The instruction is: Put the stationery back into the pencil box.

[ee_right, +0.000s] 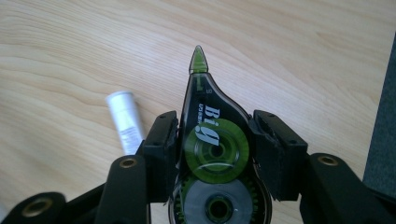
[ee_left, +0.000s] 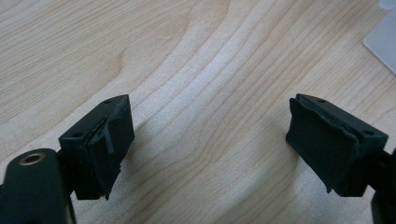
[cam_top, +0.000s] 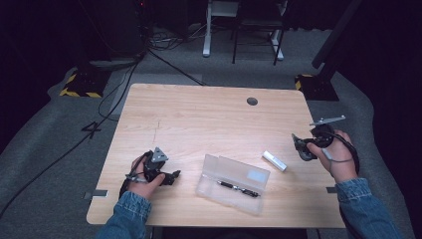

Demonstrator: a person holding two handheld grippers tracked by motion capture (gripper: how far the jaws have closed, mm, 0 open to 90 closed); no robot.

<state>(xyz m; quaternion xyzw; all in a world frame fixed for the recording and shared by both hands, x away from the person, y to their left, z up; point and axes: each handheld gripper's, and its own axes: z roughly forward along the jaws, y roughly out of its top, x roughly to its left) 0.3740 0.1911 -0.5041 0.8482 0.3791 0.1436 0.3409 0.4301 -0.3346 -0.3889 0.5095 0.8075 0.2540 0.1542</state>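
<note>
A: Start at the left. How many grippers, and what is the first one doing?

B: Two. The left gripper (cam_top: 171, 176) sits low over the wooden table (cam_top: 199, 114), held in one hand (cam_top: 144, 179). In the left gripper view its jaws stand released, wide apart, with bare wood grain between the two black pads (ee_left: 112, 140) and nothing clasped. Beyond the right-hand jaw, at the upper corner of that view, a pale translucent edge of the case shows.

A: What lies next, moving right?

B: One clear plastic pencil case (cam_top: 234, 181), lid open, just ahead of the left jaws. Inside it lies one dark pen (cam_top: 238, 188). I count one case and one pen.

A: And past the case?

B: One small white tube (cam_top: 274, 161), lying flat on the wood between the case and the right gripper. In the right gripper view it lies just outside the left-hand jaw, partly hidden behind it. Its label is too blurred to read.

A: The right gripper?

B: The right gripper (cam_top: 302, 147), in the other hand (cam_top: 338, 159), is clenched on one correction tape dispenser (ee_right: 210, 140). The dispenser's dark body sits squarely between the jaws, both pads pressing its sides. One green wheel and one grey wheel show through it, and its green tip points forward, past the jaw ends, above the table.
</note>
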